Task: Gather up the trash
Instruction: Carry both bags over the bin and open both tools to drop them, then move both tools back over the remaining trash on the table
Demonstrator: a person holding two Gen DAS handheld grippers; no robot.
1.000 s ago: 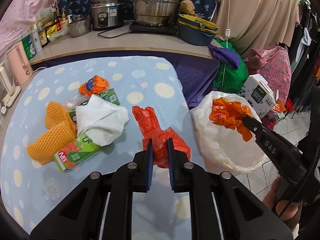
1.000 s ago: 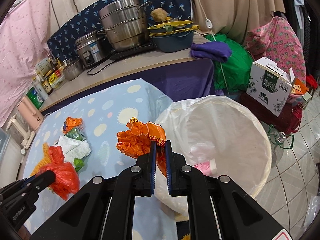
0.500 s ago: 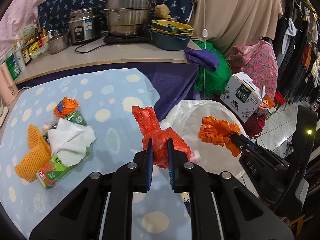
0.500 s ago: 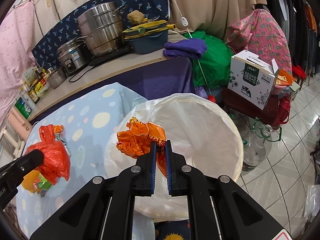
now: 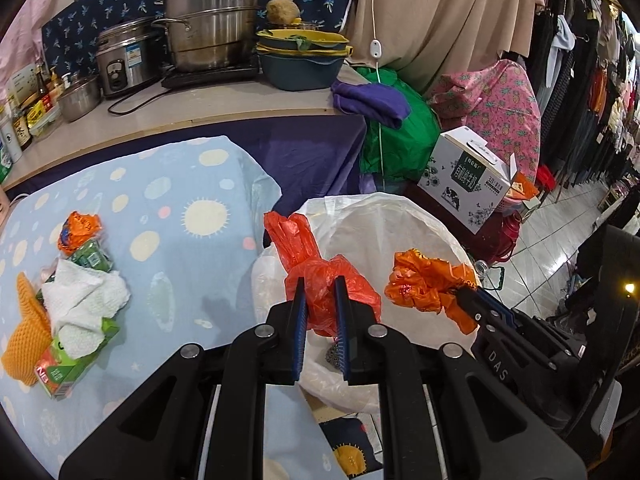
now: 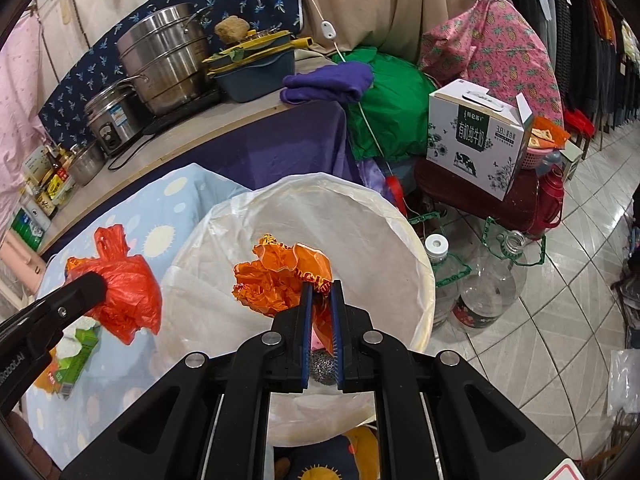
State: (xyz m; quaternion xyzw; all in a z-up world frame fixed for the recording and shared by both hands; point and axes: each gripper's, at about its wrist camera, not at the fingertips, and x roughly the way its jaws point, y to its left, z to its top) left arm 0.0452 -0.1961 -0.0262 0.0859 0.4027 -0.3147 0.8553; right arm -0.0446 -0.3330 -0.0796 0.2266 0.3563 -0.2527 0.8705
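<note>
While the blue dotted cloth on the worktop [image 5: 168,248] lies smooth, the white-lined round bin [image 6: 416,256] now sits under both loads, nearer than before. Left hand-held gripper [image 5: 320,312] is clamped on the crinkly red plastic bag [image 5: 320,280] at the rim; right hand-held gripper [image 6: 320,312] pinches the crumpled orange wrapper [image 6: 280,276] over the opening.

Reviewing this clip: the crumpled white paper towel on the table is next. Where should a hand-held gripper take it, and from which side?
Pinch the raised, bunched ridge at the top of the white paper towel, coming down from above. It lies draped over the green carton beside the orange foam net, so a side approach would likely catch those; its upstanding folds give a soft pinch point.
</note>
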